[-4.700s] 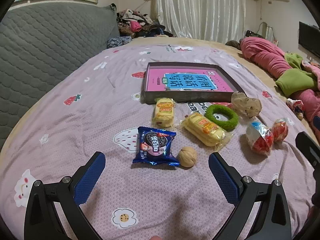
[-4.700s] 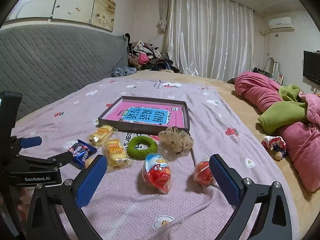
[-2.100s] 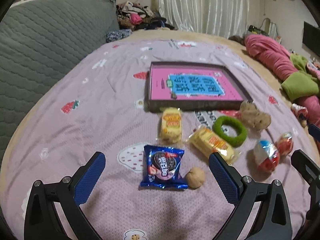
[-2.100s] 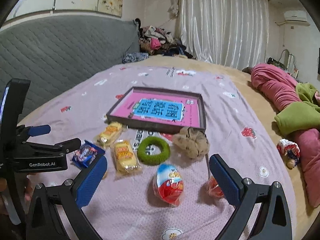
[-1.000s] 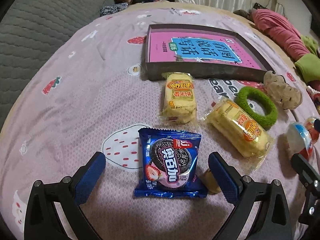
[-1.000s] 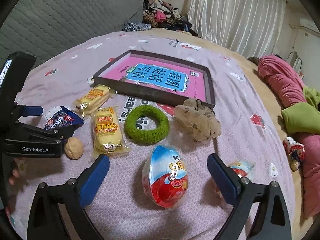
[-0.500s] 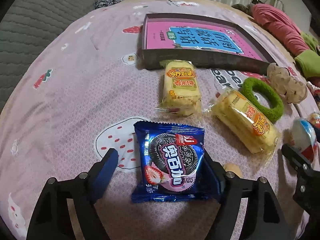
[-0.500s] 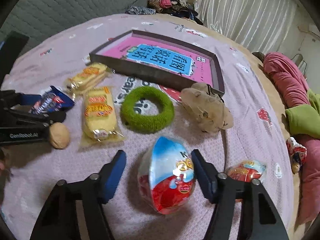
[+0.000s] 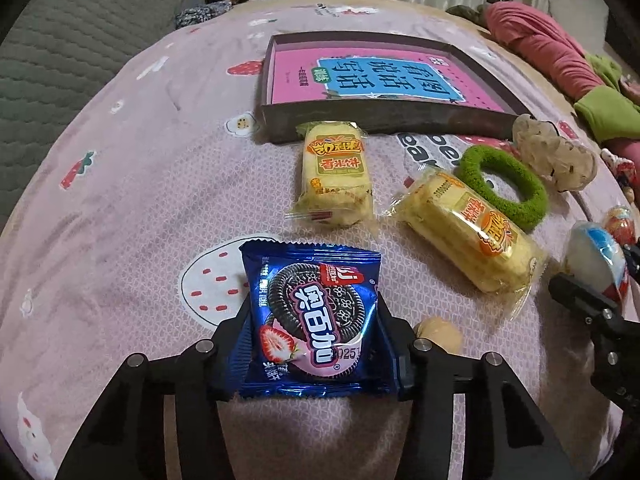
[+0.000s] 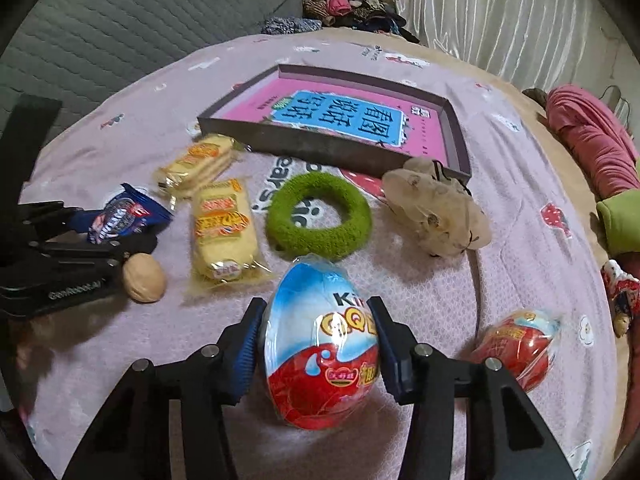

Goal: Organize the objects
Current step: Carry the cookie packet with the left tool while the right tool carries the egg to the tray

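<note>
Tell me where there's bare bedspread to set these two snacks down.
Open bedspread lies left of the cookie packet and the box, toward the grey headboard. It's crowded between the box's front wall and both grippers: cakes, green ring, walnut, plush, eggs.

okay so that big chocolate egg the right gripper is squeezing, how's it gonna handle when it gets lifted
The egg is rounded and wrapped in glossy film, so it may slip or pivot between the right gripper's pads. It looks hollow, probably light and crushable.
</note>
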`<state>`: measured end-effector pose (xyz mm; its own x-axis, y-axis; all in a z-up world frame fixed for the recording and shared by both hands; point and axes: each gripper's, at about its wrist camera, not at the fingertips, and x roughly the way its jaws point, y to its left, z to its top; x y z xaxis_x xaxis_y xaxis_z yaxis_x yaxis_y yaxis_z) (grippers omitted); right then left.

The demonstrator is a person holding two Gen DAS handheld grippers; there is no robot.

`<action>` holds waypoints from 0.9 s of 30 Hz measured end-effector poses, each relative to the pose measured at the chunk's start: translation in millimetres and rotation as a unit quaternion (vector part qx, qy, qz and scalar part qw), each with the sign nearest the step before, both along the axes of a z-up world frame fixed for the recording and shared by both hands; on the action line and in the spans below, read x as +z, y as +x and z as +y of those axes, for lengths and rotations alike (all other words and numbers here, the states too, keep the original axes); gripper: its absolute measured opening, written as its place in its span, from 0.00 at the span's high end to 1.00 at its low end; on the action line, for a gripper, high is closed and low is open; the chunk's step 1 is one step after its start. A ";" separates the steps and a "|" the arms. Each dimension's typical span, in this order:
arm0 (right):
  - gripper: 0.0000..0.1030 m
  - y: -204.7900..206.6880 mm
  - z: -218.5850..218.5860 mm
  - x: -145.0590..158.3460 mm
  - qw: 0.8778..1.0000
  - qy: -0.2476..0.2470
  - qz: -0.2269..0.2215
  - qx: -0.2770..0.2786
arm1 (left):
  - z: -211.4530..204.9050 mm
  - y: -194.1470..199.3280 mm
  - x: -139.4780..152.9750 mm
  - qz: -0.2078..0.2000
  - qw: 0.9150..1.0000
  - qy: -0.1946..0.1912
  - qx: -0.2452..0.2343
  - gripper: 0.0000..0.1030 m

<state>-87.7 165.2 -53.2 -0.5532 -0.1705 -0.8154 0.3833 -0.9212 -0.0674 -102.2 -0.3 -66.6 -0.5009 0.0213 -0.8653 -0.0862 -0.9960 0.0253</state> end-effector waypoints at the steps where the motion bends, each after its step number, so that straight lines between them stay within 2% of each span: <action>1: 0.50 1.6 -0.8 0.9 1.000 -0.001 0.002 0.001 | 0.1 0.8 0.6 0.000 1.000 0.000 -0.001 0.48; 4: 0.50 4.1 0.0 4.3 1.000 -0.020 -0.003 0.002 | -1.1 4.3 3.7 0.004 1.000 0.004 -0.002 0.48; 11: 0.50 10.5 1.9 15.5 1.000 -0.023 0.011 -0.007 | -1.1 16.4 17.5 0.014 1.000 0.025 -0.006 0.48; 27: 0.50 37.4 8.6 61.9 0.998 -0.047 0.049 -0.014 | 4.0 43.8 60.6 0.050 0.999 0.011 0.000 0.48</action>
<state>-50.3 173.8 8.8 -0.6346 -0.2268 -0.7388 0.3526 -0.9356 -0.0157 -58.5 3.8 -6.0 -0.5843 0.0400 -0.8105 -0.0843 -0.9964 0.0115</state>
